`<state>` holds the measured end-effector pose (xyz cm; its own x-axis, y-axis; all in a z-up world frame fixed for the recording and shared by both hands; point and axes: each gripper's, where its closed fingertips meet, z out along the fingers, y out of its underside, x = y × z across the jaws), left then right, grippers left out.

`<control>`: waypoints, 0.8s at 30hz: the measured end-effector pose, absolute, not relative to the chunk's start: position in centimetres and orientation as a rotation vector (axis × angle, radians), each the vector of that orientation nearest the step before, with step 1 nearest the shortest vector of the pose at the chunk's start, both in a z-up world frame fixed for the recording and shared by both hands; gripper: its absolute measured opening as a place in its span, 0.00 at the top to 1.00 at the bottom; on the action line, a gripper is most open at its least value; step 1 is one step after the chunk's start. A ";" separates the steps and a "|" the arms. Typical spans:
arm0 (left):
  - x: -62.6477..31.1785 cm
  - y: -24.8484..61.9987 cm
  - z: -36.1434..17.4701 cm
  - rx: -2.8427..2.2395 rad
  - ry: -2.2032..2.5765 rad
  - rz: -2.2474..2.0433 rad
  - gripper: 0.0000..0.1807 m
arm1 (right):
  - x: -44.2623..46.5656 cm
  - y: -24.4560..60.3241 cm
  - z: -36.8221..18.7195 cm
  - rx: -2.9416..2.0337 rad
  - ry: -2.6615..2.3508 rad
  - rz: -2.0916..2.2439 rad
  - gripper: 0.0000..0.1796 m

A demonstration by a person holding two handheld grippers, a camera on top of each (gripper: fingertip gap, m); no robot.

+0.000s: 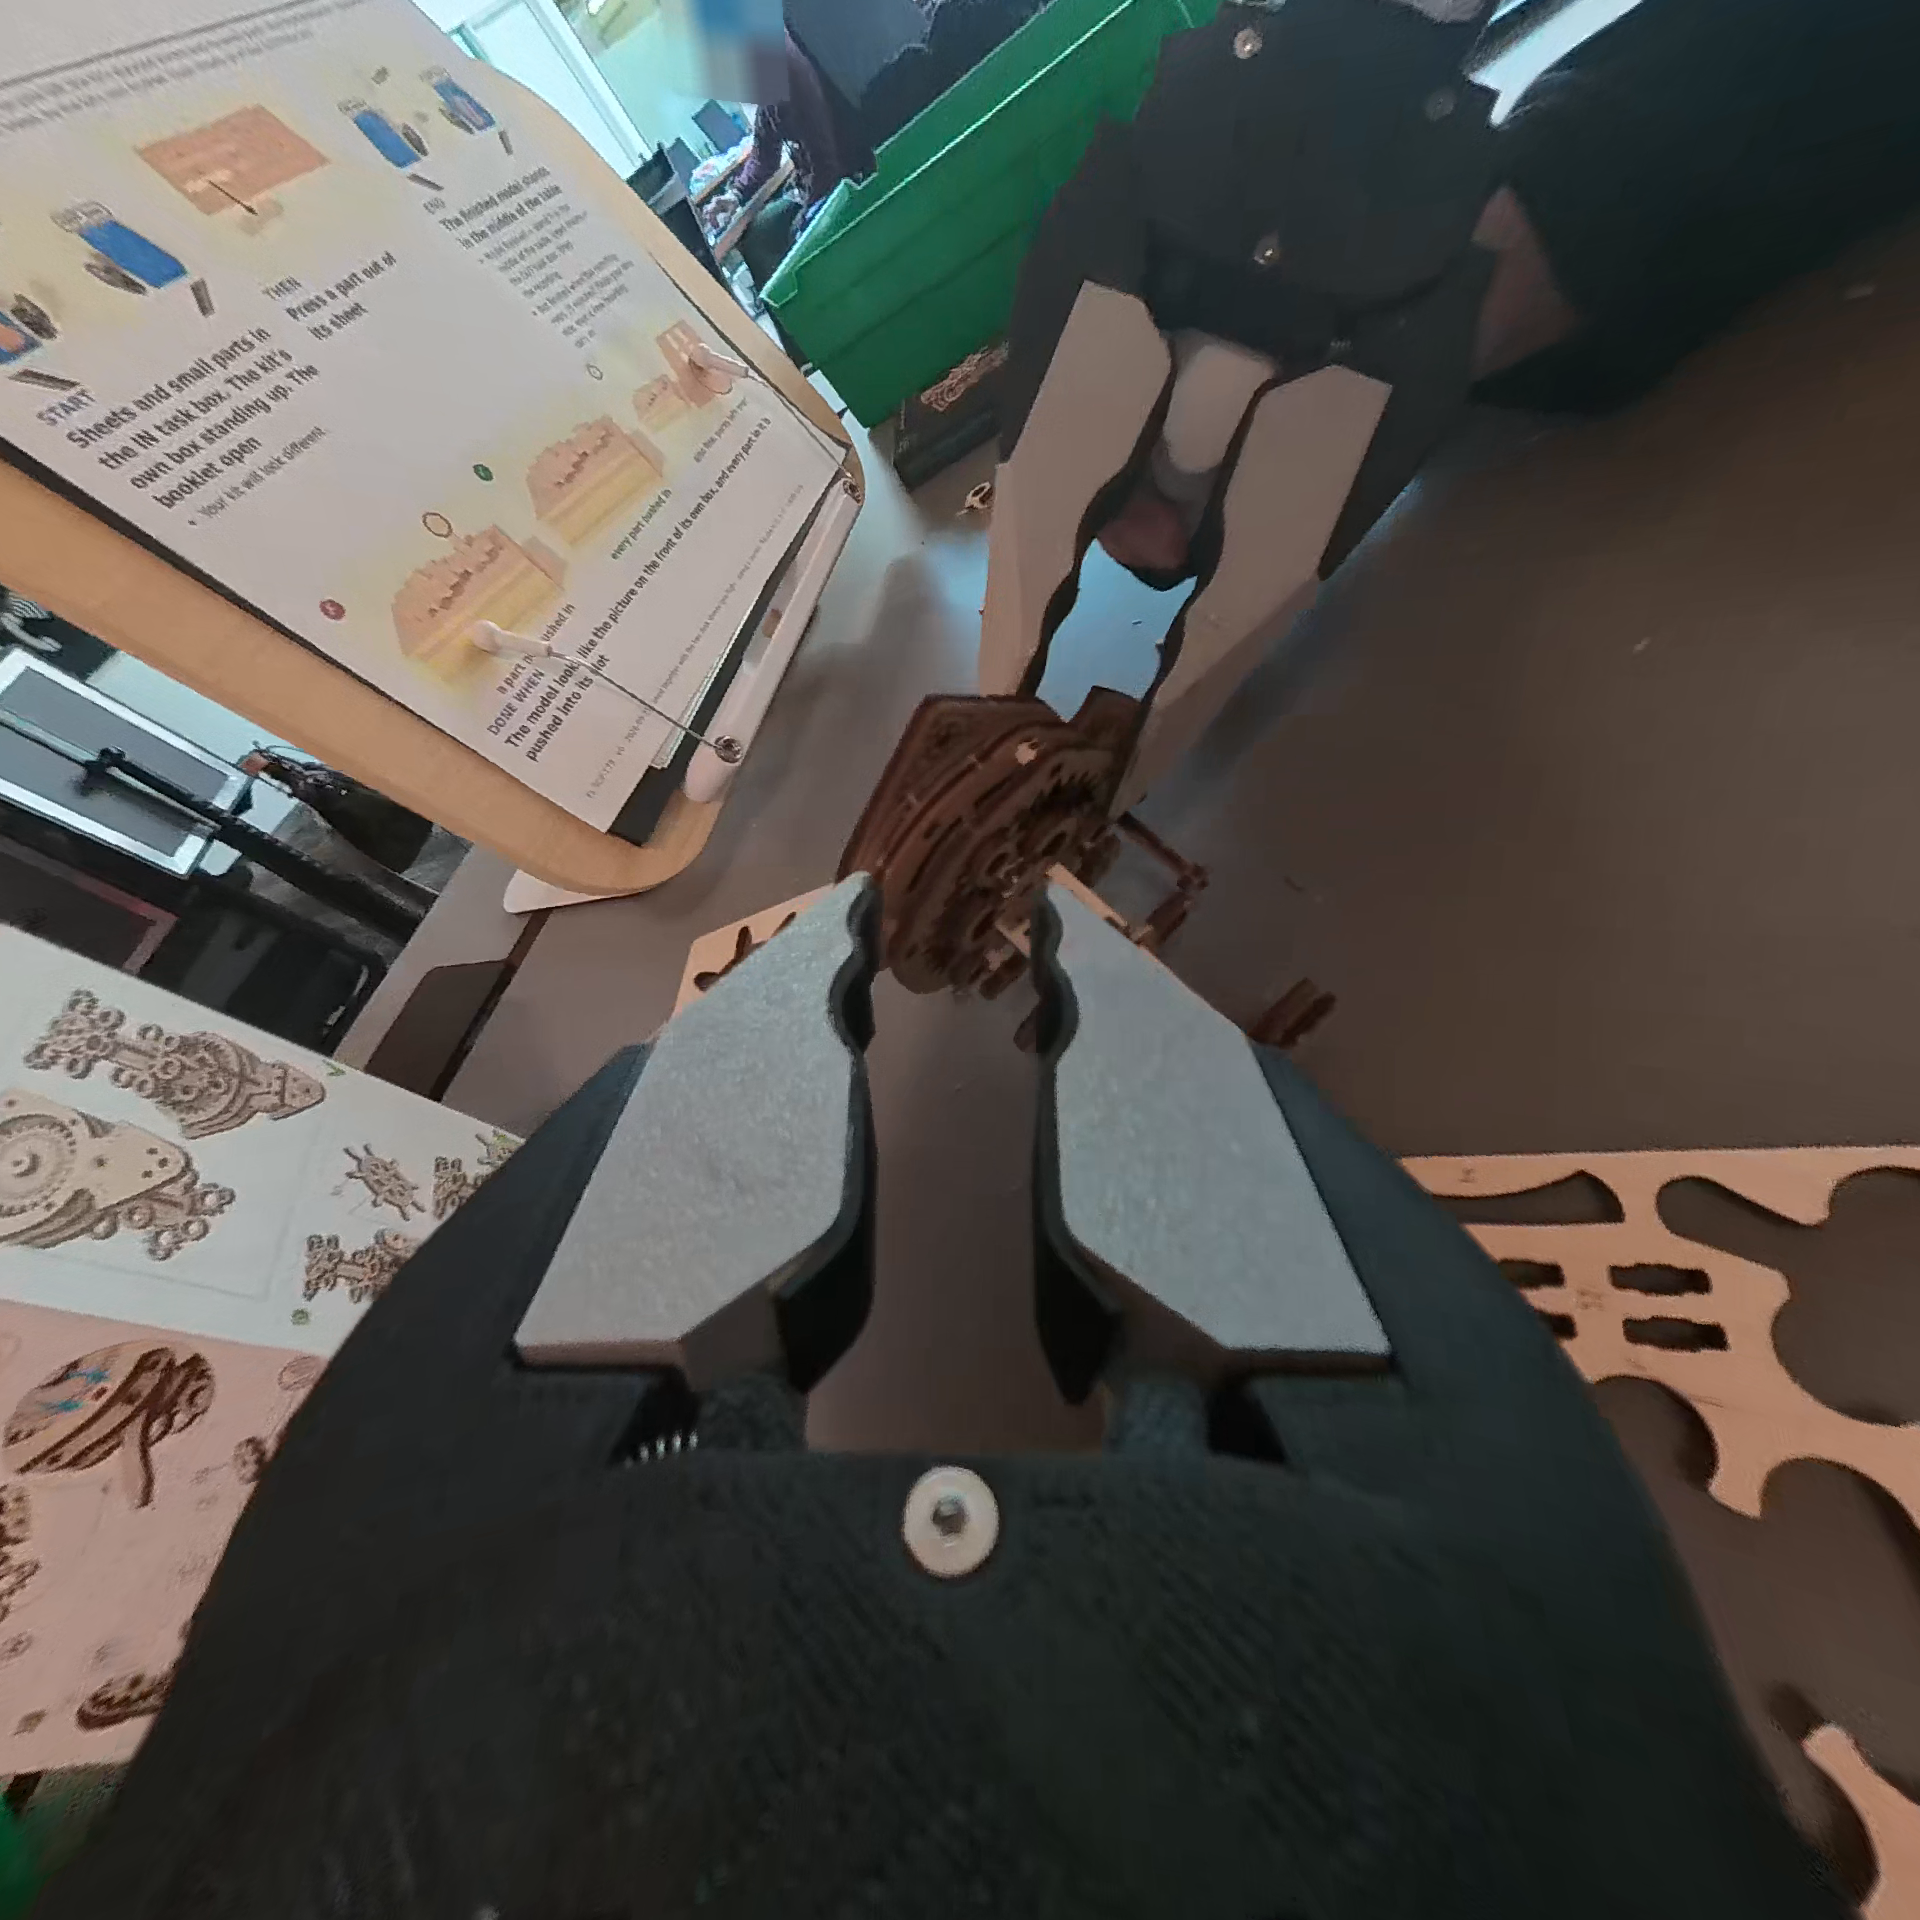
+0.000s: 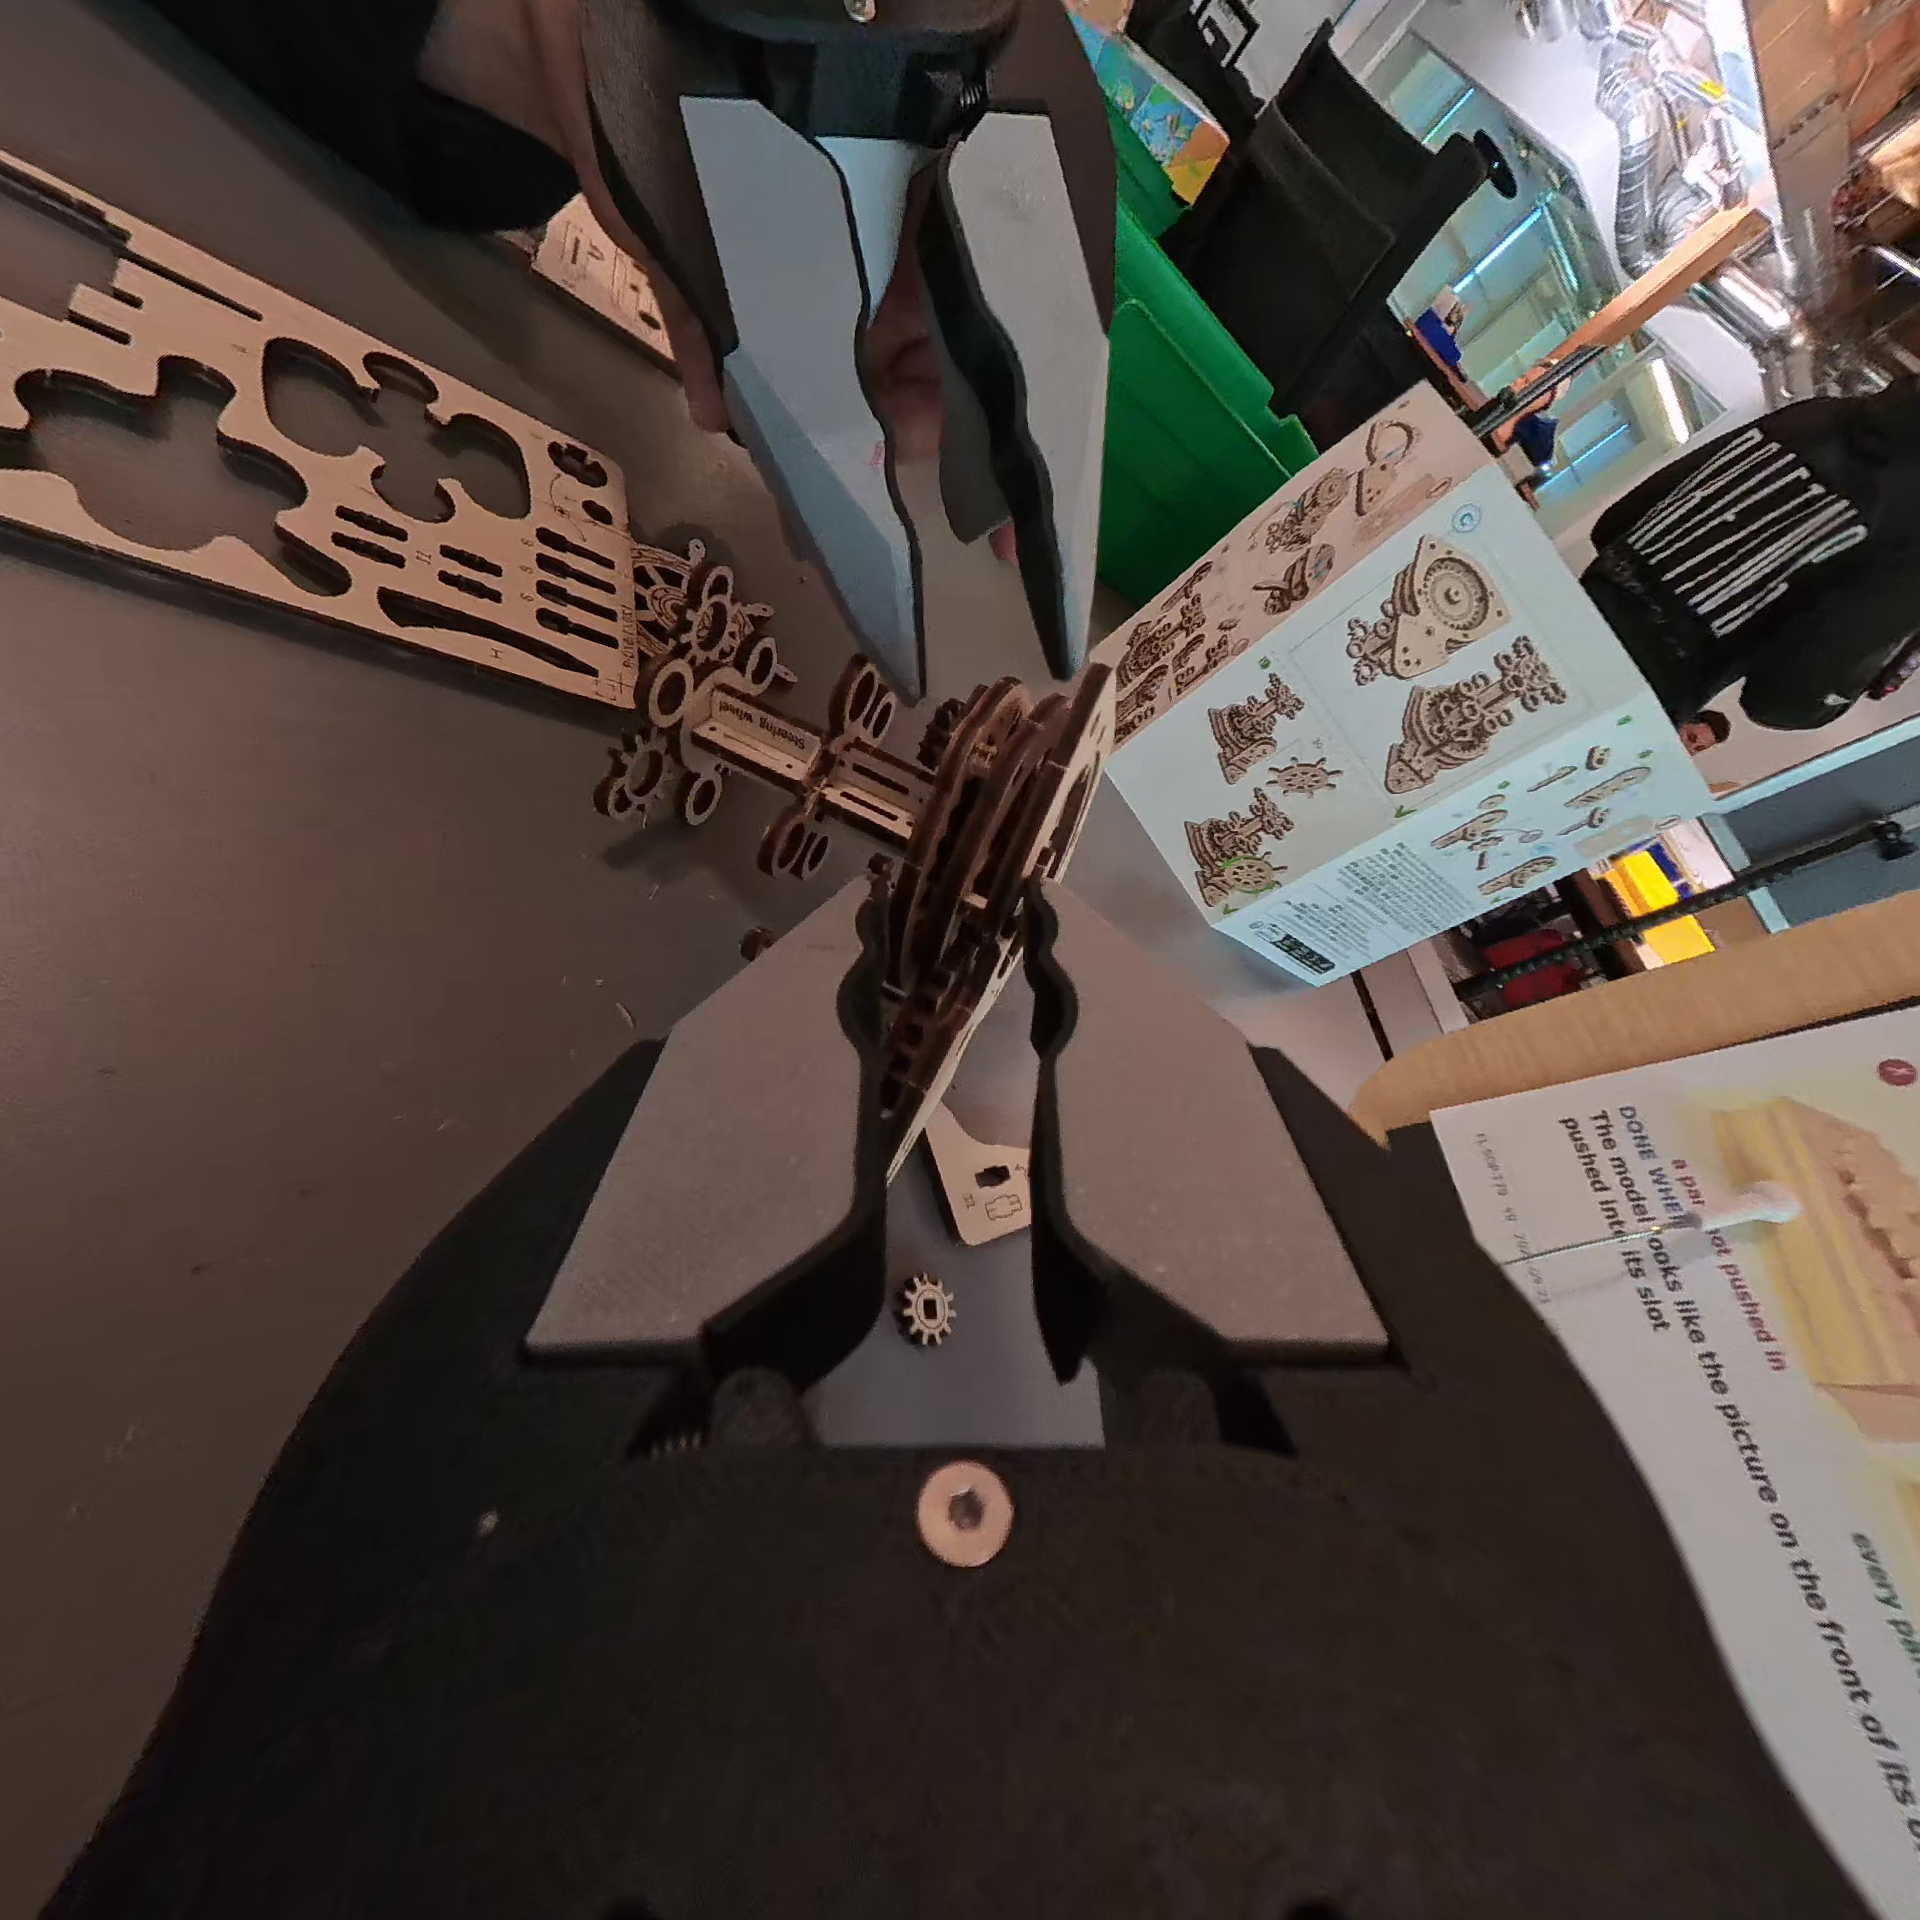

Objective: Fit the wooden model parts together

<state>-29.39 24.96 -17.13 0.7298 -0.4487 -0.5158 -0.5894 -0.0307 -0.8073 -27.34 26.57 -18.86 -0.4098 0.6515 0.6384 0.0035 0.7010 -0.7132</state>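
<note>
The dark wooden gear model (image 2: 977, 821) is a stack of toothed plates with a shaft (image 2: 790, 753) and a steering wheel (image 2: 696, 665) sticking out to the left. My right gripper (image 2: 951, 909) is shut on the plate stack, which runs down between its fingers. In the left wrist view it reaches in from the top (image 1: 1091, 691) and holds the model's (image 1: 987, 821) far edge. My left gripper (image 1: 956, 904) is open, its tips at the model's near edge. In the right wrist view it hangs over the model from above (image 2: 987, 675).
A punched-out wooden sheet (image 1: 1662, 1299) (image 2: 312, 468) lies on the dark table (image 2: 260, 987). A small loose gear (image 2: 925, 1311) and a flat wooden piece (image 2: 987, 1195) lie under my right gripper. An instruction board (image 1: 416, 416), an open booklet (image 2: 1403, 727) and a green bin (image 1: 935, 229) stand around. Tip to tip, the grippers are about 4 cm apart. The small loose gear (image 2: 925, 1311) lies around 9 cm away from my right fingertips.
</note>
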 end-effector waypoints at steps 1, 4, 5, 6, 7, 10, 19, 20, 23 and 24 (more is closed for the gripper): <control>-29.2 25.0 -17.3 -1.667 0.846 0.135 0.86 | -27.4 26.6 -18.9 -0.514 -1.874 0.789 0.88; -28.7 24.9 -17.5 -1.667 0.866 0.136 0.86 | -27.4 26.7 -19.0 -0.508 -1.875 0.795 0.88; -28.6 24.9 -17.5 -1.666 0.868 0.138 0.86 | -27.4 26.8 -19.1 -0.505 -1.878 0.791 0.88; -28.5 24.9 -17.5 -1.664 0.870 0.134 0.86 | -27.3 26.8 -19.1 -0.500 -1.880 0.787 0.88; -28.4 24.8 -17.5 -1.661 0.870 0.125 0.87 | -27.3 26.8 -19.1 -0.490 -1.882 0.782 0.88; -28.5 24.7 -17.4 -1.658 0.878 0.126 0.89 | -27.3 26.8 -19.2 -0.468 -1.885 0.764 0.88; -30.6 24.6 -16.2 -1.669 0.817 0.176 0.83 | -27.1 26.4 -19.0 -0.435 -1.886 0.793 0.88; -30.4 24.7 -16.2 -1.668 0.817 0.164 0.84 | -27.1 26.3 -19.1 -0.440 -1.889 0.811 0.88; -29.8 24.9 -16.8 -1.678 0.851 0.165 0.85 | -27.1 26.2 -19.2 -0.452 -1.898 0.852 0.88; -29.6 25.0 -17.0 -1.682 0.867 0.169 0.86 | -27.1 26.1 -19.2 -0.455 -1.900 0.861 0.88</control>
